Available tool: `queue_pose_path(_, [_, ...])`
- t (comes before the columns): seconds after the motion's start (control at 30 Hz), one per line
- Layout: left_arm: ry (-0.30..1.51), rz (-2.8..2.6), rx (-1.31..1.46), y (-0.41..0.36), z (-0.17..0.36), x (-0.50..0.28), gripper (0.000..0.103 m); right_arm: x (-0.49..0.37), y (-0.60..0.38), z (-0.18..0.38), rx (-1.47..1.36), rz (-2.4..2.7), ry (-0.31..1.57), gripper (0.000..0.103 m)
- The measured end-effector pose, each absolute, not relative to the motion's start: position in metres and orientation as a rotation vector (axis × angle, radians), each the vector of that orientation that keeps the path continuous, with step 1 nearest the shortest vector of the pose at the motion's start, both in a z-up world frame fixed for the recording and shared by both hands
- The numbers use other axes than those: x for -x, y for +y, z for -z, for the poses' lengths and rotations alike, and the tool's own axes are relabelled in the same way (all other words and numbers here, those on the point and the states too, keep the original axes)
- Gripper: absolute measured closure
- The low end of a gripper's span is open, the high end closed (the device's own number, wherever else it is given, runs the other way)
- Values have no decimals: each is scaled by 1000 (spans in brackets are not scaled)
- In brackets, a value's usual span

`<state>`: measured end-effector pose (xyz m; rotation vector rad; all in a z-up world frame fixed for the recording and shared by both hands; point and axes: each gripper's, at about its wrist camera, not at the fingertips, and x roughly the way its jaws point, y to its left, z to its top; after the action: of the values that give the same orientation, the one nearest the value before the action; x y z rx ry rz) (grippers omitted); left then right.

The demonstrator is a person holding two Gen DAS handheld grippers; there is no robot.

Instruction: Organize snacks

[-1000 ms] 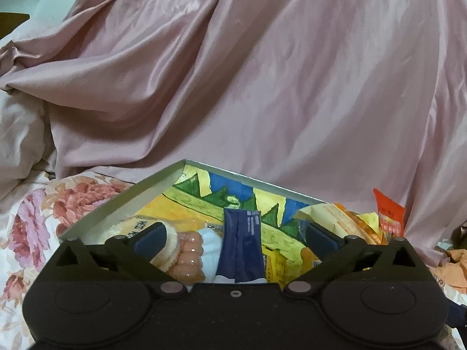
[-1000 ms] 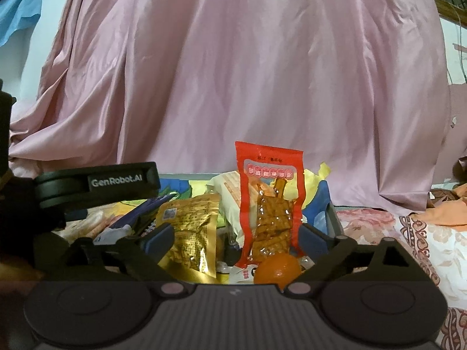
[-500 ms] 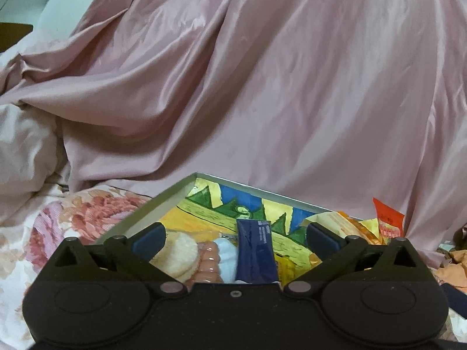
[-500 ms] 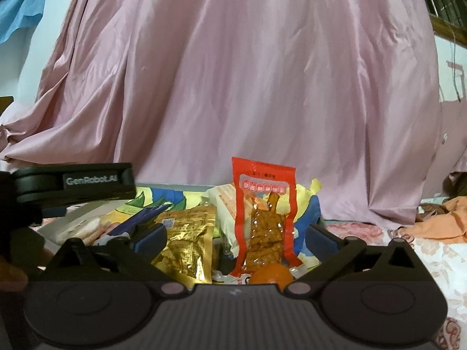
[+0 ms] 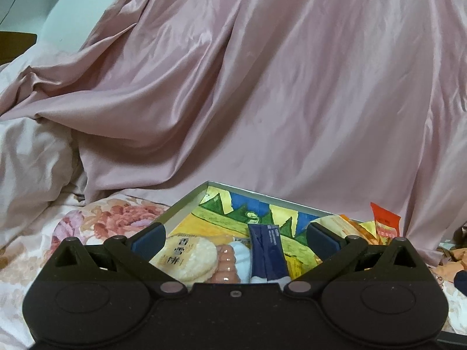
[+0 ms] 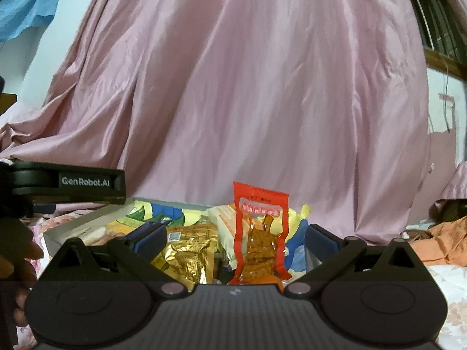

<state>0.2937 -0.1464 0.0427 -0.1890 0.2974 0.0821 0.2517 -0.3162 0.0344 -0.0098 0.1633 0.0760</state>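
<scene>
Left gripper (image 5: 235, 237) is hovering low over the box (image 5: 186, 201), fingers spread wide, gripping nothing. In the left wrist view the box is sitting in the lower middle of the frame, its grey rim running up to a corner above the fingers. Between the two fingers, low in the frame: a round rice cracker pack (image 5: 188, 259) lying just inside the left finger, a pink sausage pack (image 5: 227, 264) beside it, then a white packet (image 5: 242, 258), then a dark blue sachet (image 5: 268, 252) lying lengthwise toward the right finger. None are touching the finger pads as far as I can tell.

Right gripper (image 6: 235, 237) is also sitting wide open, holding nothing. In the right wrist view, lower middle, a gold foil pouch (image 6: 189, 255) is lying just inside the left finger, and a red snack bag (image 6: 259, 233) is standing upright between the fingers, nearer the right one but apart from it. An orange round thing (image 6: 273, 281) is peeking out at the bag's foot, mostly hidden. The pink satin sheet (image 6: 248, 87) is filling the upper frame. At the left edge the other gripper's body marked GenRobot.AI (image 6: 84, 181) is showing.
</scene>
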Motion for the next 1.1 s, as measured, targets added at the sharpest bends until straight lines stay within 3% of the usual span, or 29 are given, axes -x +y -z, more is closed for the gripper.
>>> queue_pose_path(1.1, [287, -116, 49, -128, -64, -190, 1, -173, -328, -52, -76, -25, 118, 0])
